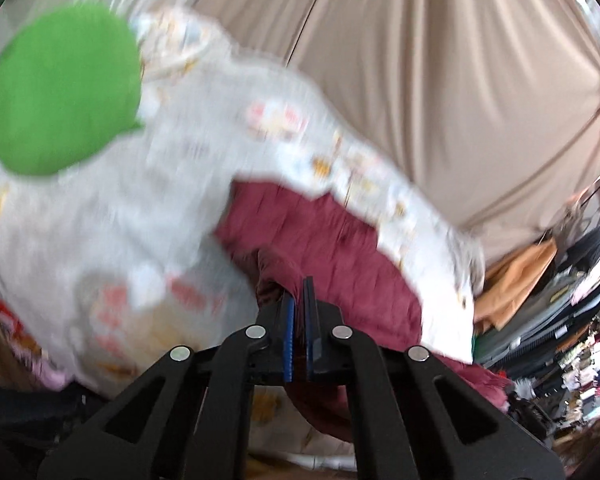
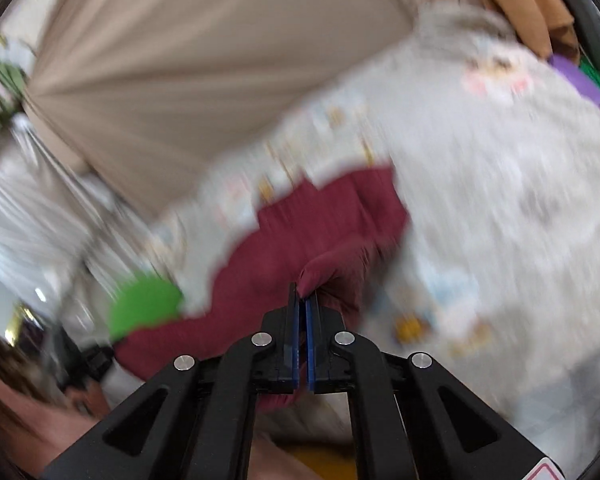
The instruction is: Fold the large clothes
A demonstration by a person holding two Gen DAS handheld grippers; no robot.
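1. Fingers of the left gripper (image 1: 299, 286) are clenched on a bunched edge of the maroon garment (image 1: 332, 240); grip sits at the fabric's margin, likely to lift it clear.
2. Right gripper (image 2: 302, 292) likewise pinches the garment's edge; cloth hangs between both, above the patterned bedsheet (image 2: 480, 168), apparently for spreading.

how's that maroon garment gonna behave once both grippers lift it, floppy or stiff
Likely floppy: the maroon garment bunches into soft folds where the left gripper pinches it. It will probably sag between the two grips, since the right gripper holds only a small tuck. It looks thin, so probably light.
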